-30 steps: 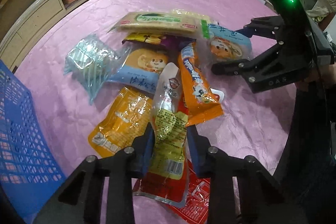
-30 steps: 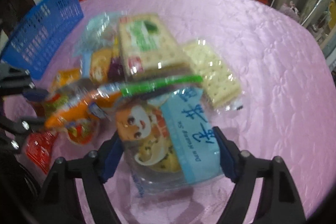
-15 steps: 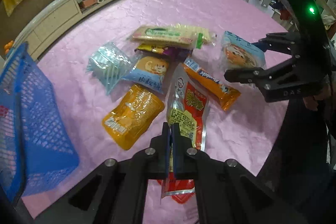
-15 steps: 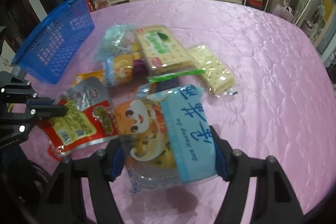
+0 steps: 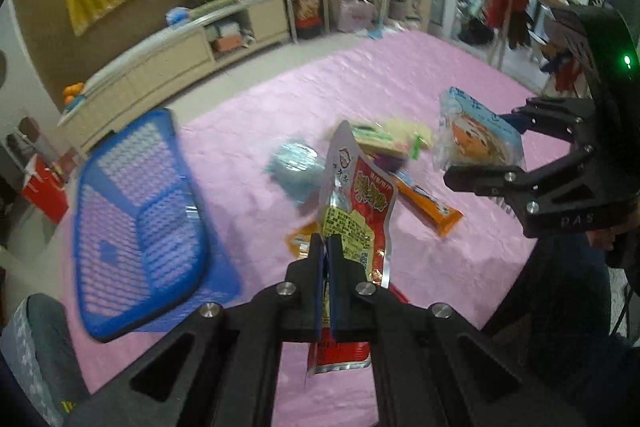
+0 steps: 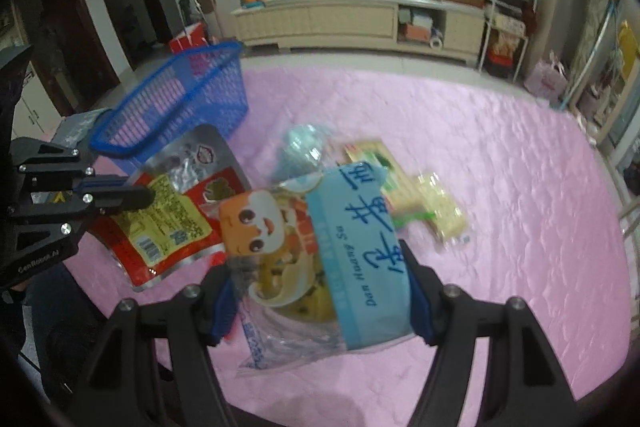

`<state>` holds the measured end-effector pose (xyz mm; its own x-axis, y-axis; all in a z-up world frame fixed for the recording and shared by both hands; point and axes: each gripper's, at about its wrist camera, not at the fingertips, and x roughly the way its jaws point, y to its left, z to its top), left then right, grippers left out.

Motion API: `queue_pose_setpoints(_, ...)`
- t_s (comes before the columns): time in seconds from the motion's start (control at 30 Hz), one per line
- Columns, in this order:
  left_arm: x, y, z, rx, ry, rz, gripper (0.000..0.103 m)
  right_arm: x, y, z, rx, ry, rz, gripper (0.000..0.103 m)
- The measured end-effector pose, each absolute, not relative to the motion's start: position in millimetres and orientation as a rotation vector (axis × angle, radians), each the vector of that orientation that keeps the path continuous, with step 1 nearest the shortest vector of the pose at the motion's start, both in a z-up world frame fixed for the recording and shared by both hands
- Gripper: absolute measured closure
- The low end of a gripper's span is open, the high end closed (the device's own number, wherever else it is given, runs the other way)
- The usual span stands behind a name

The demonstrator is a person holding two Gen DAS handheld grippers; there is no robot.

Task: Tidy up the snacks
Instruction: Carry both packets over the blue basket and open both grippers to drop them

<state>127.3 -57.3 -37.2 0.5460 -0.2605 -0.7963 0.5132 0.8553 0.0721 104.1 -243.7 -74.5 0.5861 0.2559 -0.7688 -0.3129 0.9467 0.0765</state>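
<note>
My left gripper is shut on a red and silver snack pouch and holds it above the pink table; the pouch also shows in the right wrist view. My right gripper is shut on a clear cookie bag with a light blue label, lifted off the table; the bag shows in the left wrist view too. A blue mesh basket stands at the left, also seen from the right wrist.
On the pink tablecloth lie a green cracker pack, a pale cracker pack, a clear blue bag and an orange stick pack. A grey chair is at the table's near left edge.
Both grippers have risen from the pile with their packs. The left gripper closed on the red pouch and lifted it; the basket has come into fuller view at left.
</note>
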Motion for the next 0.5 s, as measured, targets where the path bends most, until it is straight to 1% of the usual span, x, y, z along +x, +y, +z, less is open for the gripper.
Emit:
queue_pose_setpoints(0.3,126,8,14,0.276,0.787,-0.339,0.101,124,-186,-40,-0.09,0.819,0.413,0.03)
queue_pose_setpoints(0.5,138,50,33,0.248,0.761,-0.244,0.101,147,-146,-28,-0.109,0.813,0.477,0.03)
